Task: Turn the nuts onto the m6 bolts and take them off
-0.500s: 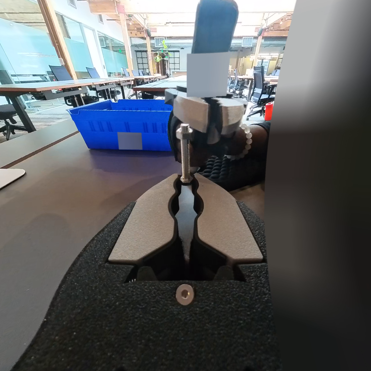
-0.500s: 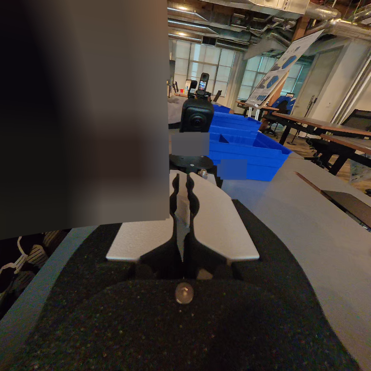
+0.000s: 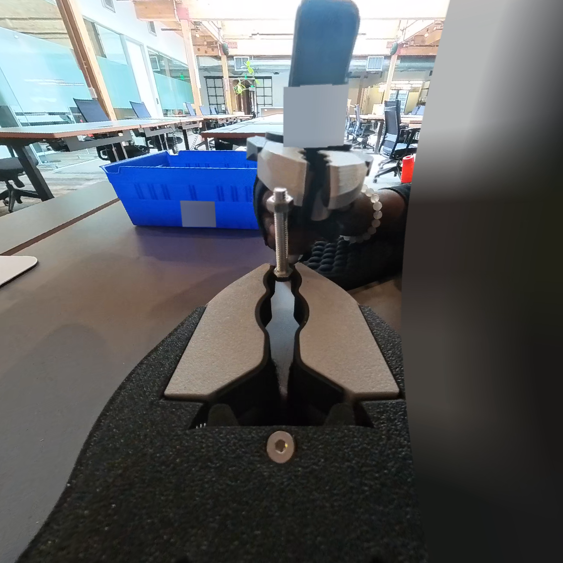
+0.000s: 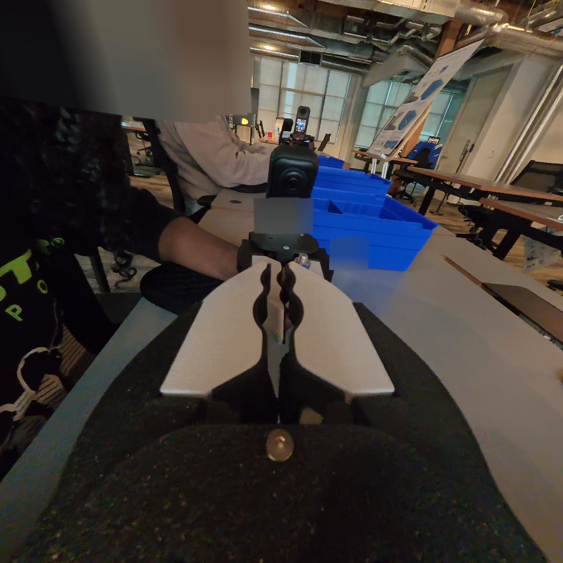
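2 grippers meet: left gripper (image 3: 281, 272) clamps bolt (image 3: 280, 234) head upright; right gripper (image 4: 278, 268) state unclear.

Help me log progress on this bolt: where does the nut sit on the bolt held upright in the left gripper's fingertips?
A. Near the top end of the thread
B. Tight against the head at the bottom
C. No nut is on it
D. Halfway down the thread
A: in the left wrist view the nut sits near the top of the bolt, with bare thread below it down to the left gripper.
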